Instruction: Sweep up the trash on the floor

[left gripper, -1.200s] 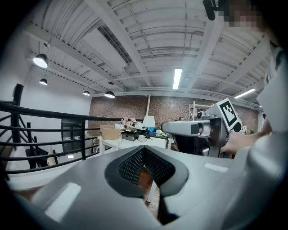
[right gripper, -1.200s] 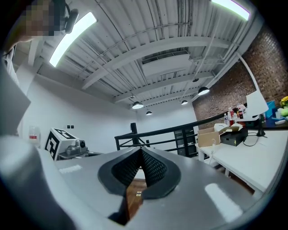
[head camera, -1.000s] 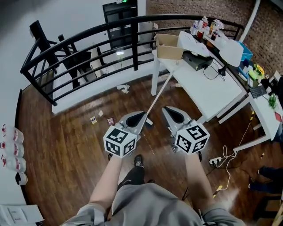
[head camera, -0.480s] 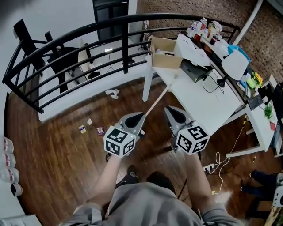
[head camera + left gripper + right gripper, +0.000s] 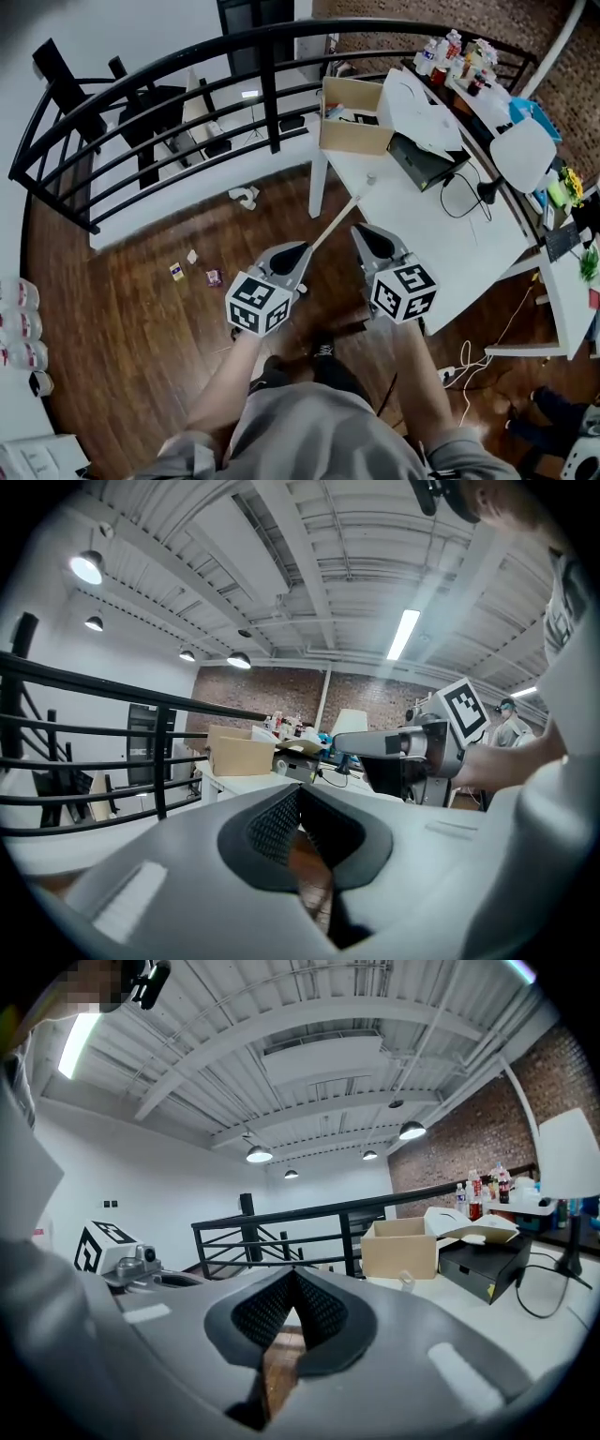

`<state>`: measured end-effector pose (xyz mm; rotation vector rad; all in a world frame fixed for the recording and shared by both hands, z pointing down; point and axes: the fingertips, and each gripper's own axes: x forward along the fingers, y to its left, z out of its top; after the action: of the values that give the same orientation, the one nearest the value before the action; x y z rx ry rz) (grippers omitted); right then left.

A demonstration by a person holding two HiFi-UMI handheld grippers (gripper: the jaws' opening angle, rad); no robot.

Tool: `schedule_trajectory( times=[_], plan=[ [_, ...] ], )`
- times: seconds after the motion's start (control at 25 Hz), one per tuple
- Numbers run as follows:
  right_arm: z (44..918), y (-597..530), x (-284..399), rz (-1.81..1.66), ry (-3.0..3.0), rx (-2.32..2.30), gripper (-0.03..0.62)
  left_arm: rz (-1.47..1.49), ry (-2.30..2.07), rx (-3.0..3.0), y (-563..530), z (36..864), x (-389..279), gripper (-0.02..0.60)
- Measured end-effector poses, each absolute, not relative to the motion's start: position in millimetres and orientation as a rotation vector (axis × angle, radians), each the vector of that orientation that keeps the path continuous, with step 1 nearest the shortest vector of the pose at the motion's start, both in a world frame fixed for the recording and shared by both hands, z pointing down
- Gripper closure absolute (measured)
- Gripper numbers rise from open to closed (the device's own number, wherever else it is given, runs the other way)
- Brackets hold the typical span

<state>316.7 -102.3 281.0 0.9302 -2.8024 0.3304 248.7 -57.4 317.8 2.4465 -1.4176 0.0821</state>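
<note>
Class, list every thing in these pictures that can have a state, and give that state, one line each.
left gripper, shut, nothing between its jaws
right gripper, shut, nothing between its jaws
cardboard box, open, flaps up, on the white table
pale stick, leaning against the table edge, held by neither gripper
scraps, scattered on the floor, unswept
crumpled paper, lying on the floor by the railing

Seen from above, a person's 2 forearms reach forward, each hand holding a grey claw with a marker cube. The left claw and right claw both taper to closed tips, side by side over a dark wooden floor. A pale stick slants from beside the left claw's tip up to a white surface carrying a cardboard box. 3 small scraps and crumpled paper lie near a black railing.
</note>
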Motion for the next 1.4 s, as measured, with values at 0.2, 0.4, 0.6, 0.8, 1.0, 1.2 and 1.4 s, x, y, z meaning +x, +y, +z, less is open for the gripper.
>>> schedule_trajectory(
  times=[0.2,0.4,0.6,0.8,1.0,1.2,1.4],
  plan=[
    [312.2,-148.7,332.6,0.360,-2.772,0.925,0.594,0.102,-1.474,2.388,-87.8,336.7,260.5,0.581],
    [363.7,-197.4,343.8,0.417,-2.685,0.945,0.548,0.154,-1.507,2.332,-106.5,365.8,266.8,0.581],
    [414.5,-253.4,352.4,0.524,-2.596,0.991,0.450,0.178,-1.531,2.237,-112.3,398.5,264.6,0.581],
    [447.3,-295.9,343.8,0.538,-2.541,0.966,0.365,0.188,-1.577,2.170,-111.9,413.5,255.6,0.581],
    [465.2,-313.0,328.3,0.503,-2.530,0.896,0.364,0.199,-1.596,2.112,-106.5,425.4,246.4,0.581],
    [468.8,-310.1,299.8,0.468,-2.565,0.790,0.366,0.196,-1.640,2.040,-97.9,432.7,229.7,0.581],
    [467.7,-270.3,265.8,0.388,-2.595,0.606,0.443,0.189,-1.665,1.996,-85.4,439.2,213.5,0.581]
  ],
)
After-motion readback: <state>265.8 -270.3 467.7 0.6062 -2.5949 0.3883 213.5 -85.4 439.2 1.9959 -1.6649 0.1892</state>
